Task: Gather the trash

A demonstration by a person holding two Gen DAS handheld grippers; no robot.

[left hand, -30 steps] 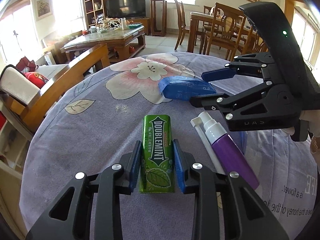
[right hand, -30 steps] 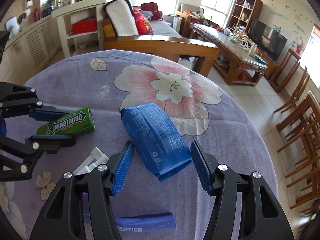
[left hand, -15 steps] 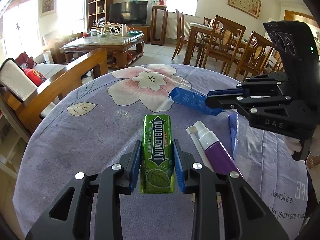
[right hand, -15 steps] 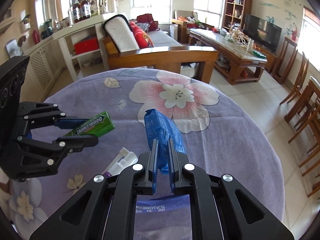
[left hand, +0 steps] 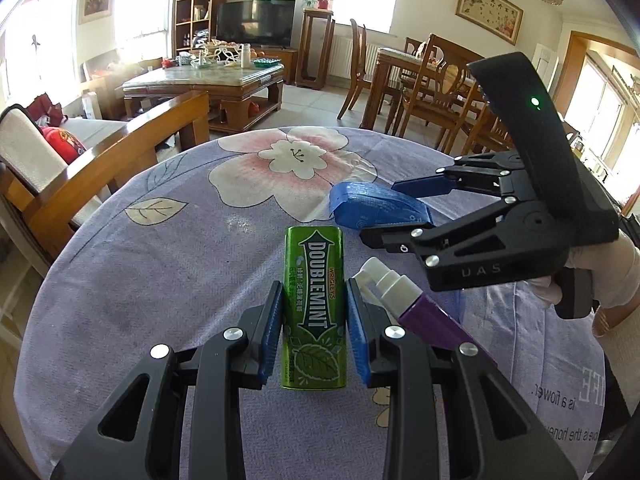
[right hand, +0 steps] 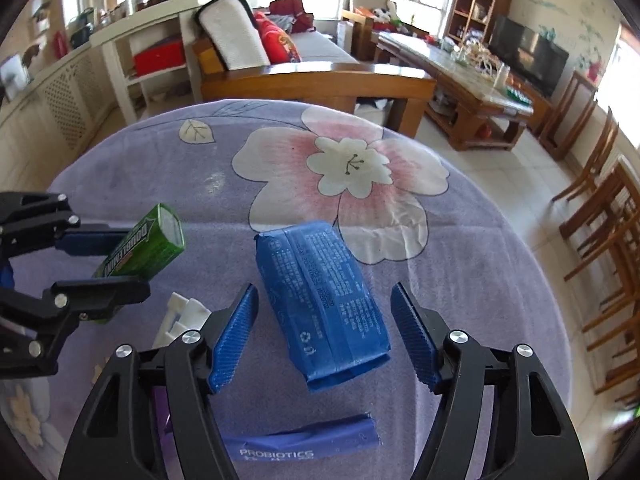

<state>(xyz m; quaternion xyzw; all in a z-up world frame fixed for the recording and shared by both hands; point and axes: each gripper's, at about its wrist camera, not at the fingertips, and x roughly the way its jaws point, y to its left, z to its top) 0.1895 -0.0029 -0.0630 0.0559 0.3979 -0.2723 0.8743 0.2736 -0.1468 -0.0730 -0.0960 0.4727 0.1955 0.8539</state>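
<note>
Clamping the green Doublemint pack (left hand: 314, 312) in my left tongs (left hand: 314, 336), I have both blue pads pressed against its long sides, its near end sitting between my fingers and its far end pointing out over the surface. The big change is on the other side: half a second ago my right tongs (right hand: 325, 334) were pinched shut on the blue packet (right hand: 325, 304) and had it raised; now they stand wide open, one pad on either side of it and touching neither, and the packet lies flat on the cloth again. I judge that pickup let go or was reset, so the packet is not yet collected and the right side needs a fresh close.

Just beside the gum pack lies a purple bottle with a white pump top (left hand: 404, 300), and nearer me in the right view is a thin blue sachet marked PROBIOTICS (right hand: 302, 442); both look like more trash to gather. I see no bin or bag in either view.

The surface is a round one under a lilac tablecloth (right hand: 460, 272) printed with a large pink-and-white flower. Around it are a wooden sofa with red cushions (right hand: 276, 44), a marble-topped coffee table (left hand: 204, 76), a television (left hand: 256, 22) and dining chairs (left hand: 436, 76).
</note>
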